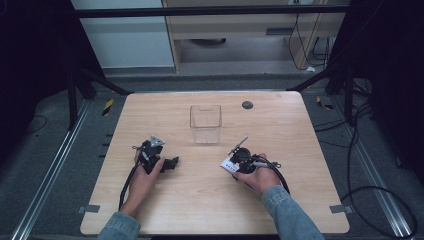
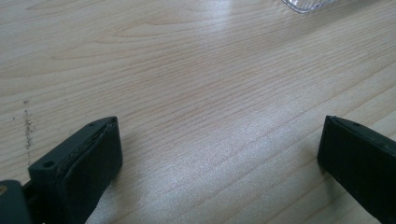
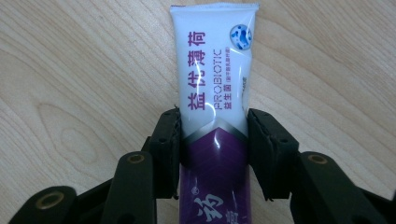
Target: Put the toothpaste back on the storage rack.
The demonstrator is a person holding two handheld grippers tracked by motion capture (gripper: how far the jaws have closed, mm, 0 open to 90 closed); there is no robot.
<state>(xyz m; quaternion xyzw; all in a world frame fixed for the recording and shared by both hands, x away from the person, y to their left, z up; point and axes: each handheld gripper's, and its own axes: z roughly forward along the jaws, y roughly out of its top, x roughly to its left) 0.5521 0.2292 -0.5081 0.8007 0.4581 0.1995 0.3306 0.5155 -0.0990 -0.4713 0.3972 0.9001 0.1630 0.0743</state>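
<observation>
Right gripper (image 3: 214, 154): black plastic jaws pressed against both sides of a toothpaste tube (image 3: 215, 93), gripping it about mid-length. Tube is soft glossy plastic, flat-ended; its white half with purple lettering and a small blue round emblem runs straight ahead of the jaws to a crimped straight seam, its purple half runs back between the jaw arms toward the camera. A silver chevron band divides the two colours right at the pads. Glare streaks along the tube surface. The tube seems to lie on the table (image 3: 70, 93), pale wood with wavy grain and a matte finish; contact underneath cannot be told. In the high view the right gripper (image 1: 234, 162) sits in the person's right hand (image 1: 257, 177), the white end of the tube (image 1: 228, 164) poking out on the side toward the other gripper.

Left gripper (image 2: 219, 154): jaws spread wide, nothing between them, just bare wood grain. Pads look blocky and rubbery, with worn edges on the left one. In the high view the left gripper (image 1: 170, 162) lies low on the table, held by the left hand (image 1: 145, 175), grey three-cornered plate on top.

Clear plastic container (image 1: 205, 123): rectangular, open-topped, thin see-through walls, standing upright ahead of both grippers, roughly between them and well apart from each. A rounded corner of it (image 2: 306, 4) shows ahead of the left jaws, slightly to the right.

Small dark round disc (image 1: 247, 105) set in the tabletop beyond the container. Denim sleeves on both forearms.
</observation>
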